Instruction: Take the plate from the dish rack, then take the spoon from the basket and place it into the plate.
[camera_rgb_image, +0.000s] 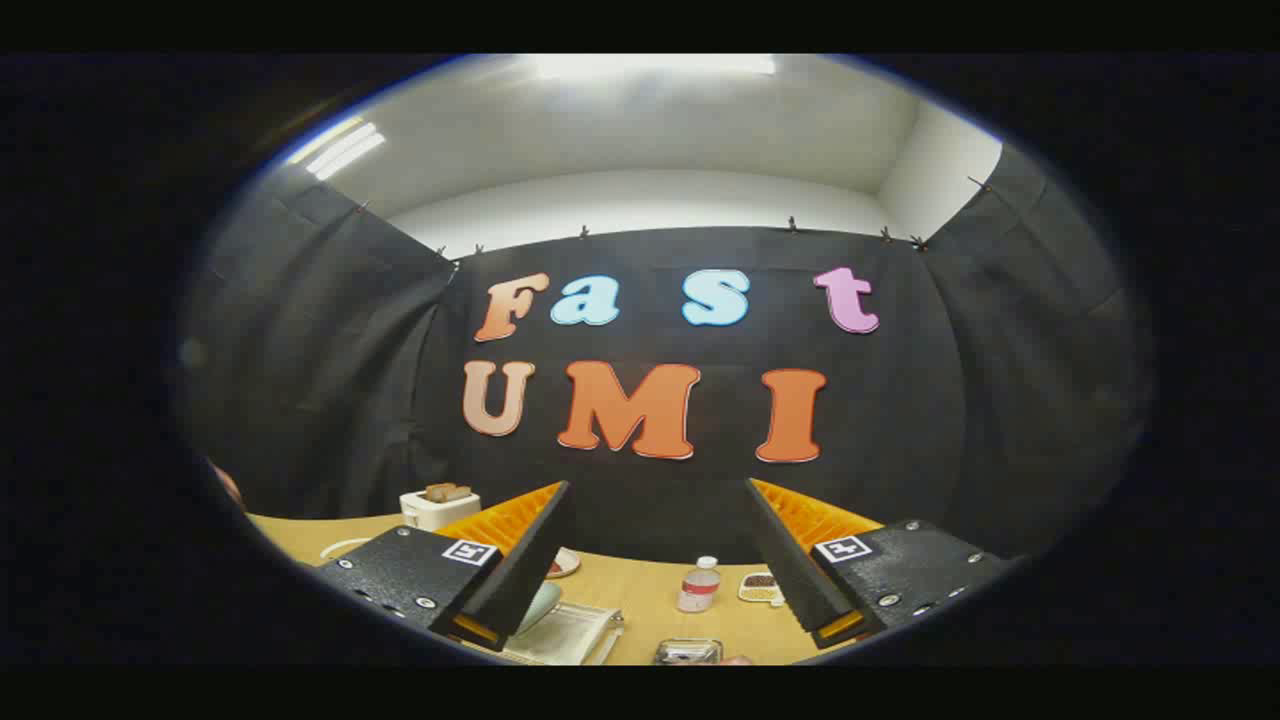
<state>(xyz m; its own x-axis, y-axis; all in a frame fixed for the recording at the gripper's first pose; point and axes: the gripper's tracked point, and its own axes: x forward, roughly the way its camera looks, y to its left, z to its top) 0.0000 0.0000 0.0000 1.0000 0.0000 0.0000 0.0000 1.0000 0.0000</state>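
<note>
My gripper (655, 545) is open, its two fingers spread wide and held high above the wooden table (640, 590), with nothing between them. Below the left finger (520, 560) a pale plate (540, 605) stands partly hidden in a light wire dish rack (570, 635). A small clear basket-like container (688, 651) sits on the table just under the gap between the fingers; I cannot make out a spoon in it.
A white toaster (438, 505) with bread stands at the back left. A small plastic bottle (699, 585) is beyond the fingers, with a small tray of dark food (761, 588) to its right and a small dish (563, 563) by the left finger. A hand edge (228, 487) shows far left.
</note>
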